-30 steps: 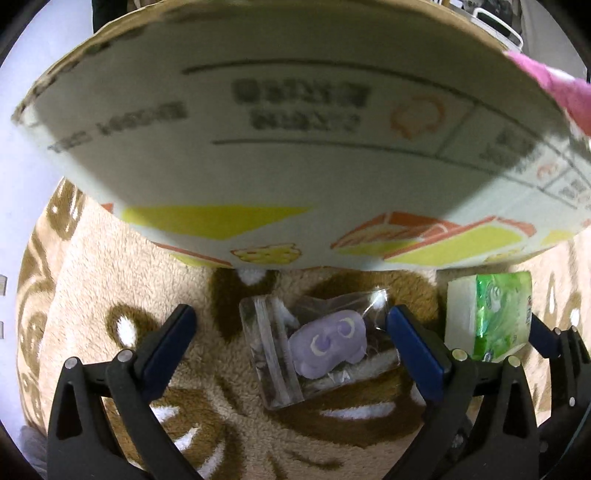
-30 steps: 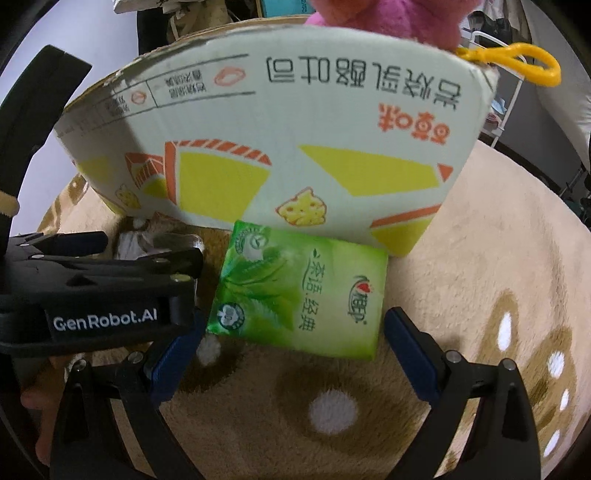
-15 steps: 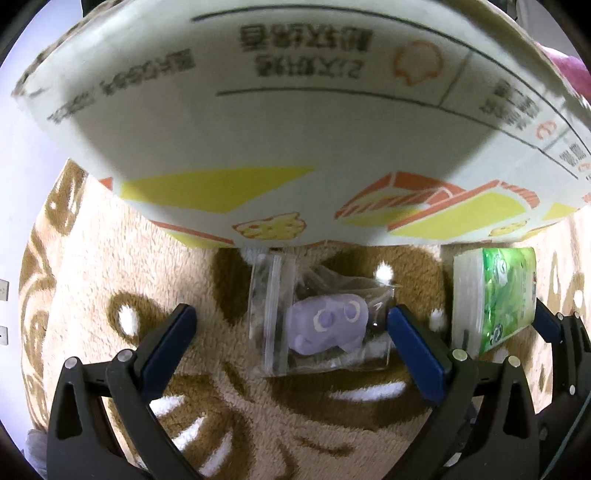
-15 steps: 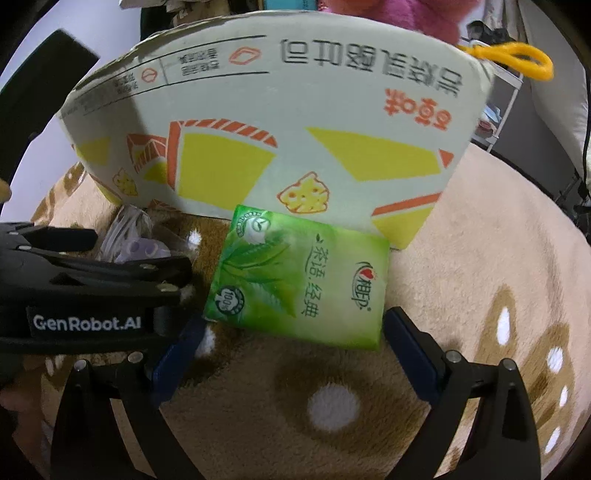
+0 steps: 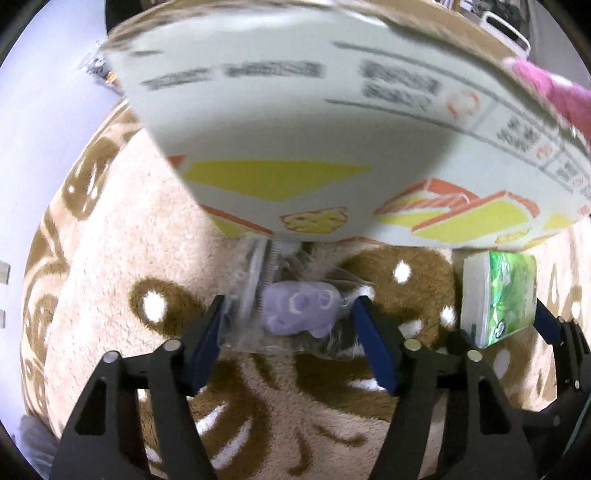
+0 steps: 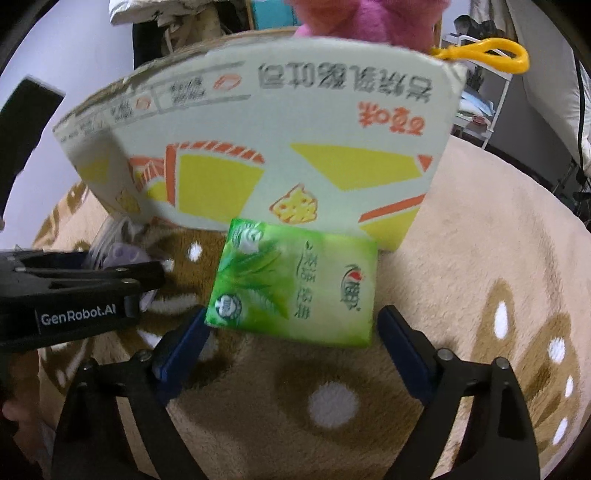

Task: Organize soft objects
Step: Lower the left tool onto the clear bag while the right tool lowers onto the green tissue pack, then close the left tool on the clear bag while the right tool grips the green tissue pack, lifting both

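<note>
Clear zip bag (image 5: 284,314) with a small purple plush (image 5: 301,308) inside now sits right between the blue pads of the left tool (image 5: 291,325); a second ago the pads stood wide with the bag lying loose in the gap, and half a second ago the same. The jaws are closing: left pad touches the bag's zip edge, right pad is at the crinkled plastic on the other side, firm pressure not yet evident. Bag lies on the tan blanket (image 5: 122,266) with brown animal print, its far end tucked against the foot of the cardboard box (image 5: 295,140), which looms nearer and shifted rightward in the left wrist view than before. Green tissue pack (image 6: 295,288) lies between the pads of the right tool (image 6: 291,332), leaning toward the box wall ahead; the jaws are closing here too, slightly narrower than a second ago, left pad just at the pack's near corner, right pad just beside the opposite edge, contact not certain. From the right wrist view the left tool's black body enters from the left, further forward than earlier, its tip over the purple plush. Pink plush (image 6: 365,18) and a yellow clip (image 6: 484,55) show above the box rim.
</note>
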The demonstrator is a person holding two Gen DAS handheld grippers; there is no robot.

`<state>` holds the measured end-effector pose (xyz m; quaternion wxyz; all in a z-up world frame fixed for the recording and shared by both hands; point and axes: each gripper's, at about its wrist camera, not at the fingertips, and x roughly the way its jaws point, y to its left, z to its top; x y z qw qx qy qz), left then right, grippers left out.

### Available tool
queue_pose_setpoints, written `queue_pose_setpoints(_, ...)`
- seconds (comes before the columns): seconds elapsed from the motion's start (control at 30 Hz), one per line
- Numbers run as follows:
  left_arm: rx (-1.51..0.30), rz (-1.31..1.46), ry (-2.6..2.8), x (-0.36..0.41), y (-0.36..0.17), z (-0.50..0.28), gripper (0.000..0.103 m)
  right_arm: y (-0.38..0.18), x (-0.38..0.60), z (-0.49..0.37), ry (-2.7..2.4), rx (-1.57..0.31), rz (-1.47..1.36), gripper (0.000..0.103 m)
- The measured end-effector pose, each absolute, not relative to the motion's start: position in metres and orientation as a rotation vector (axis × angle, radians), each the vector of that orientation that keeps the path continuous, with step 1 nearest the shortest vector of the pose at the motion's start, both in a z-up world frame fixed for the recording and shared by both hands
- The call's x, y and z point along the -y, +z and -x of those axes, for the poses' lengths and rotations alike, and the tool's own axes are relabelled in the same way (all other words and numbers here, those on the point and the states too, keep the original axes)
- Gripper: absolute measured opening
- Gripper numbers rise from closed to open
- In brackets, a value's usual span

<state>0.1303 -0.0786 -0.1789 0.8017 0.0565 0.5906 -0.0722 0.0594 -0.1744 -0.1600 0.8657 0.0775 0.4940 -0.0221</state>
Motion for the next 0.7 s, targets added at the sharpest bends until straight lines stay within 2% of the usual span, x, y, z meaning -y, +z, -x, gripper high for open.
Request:
queue_pose_setpoints(0.13,-1.257,-0.091,-0.152,0.064,-0.176,-0.127,0.054,-0.158,0.177,-0.059,-0.054,-1.041,-0.17,0.08)
queue_pose_setpoints(0.37,-1.249,-0.01,-0.183,0.049,-0.167,-0.127,0.04,-0.151,0.167,-0.055,-0.051,-1.039,-0.149,0.08)
queue_pose_setpoints(0.6,-1.208,-0.022,-0.197,0.033,-0.15,-0.118,0.035,-0.128,0.159,-0.047,-0.054,-1.002,-0.151,0.079)
queue_pose_setpoints(0.67,-1.193,-0.029,-0.211,0.032,-0.143,-0.112,0.024,-0.126,0.164,-0.047,-0.057,-0.989,-0.155,0.079)
queue_pose_setpoints(0.7,-1.184,-0.026,-0.218,0.034,-0.138,-0.11,0.022,-0.124,0.165,-0.047,-0.056,-0.983,-0.157,0.079)
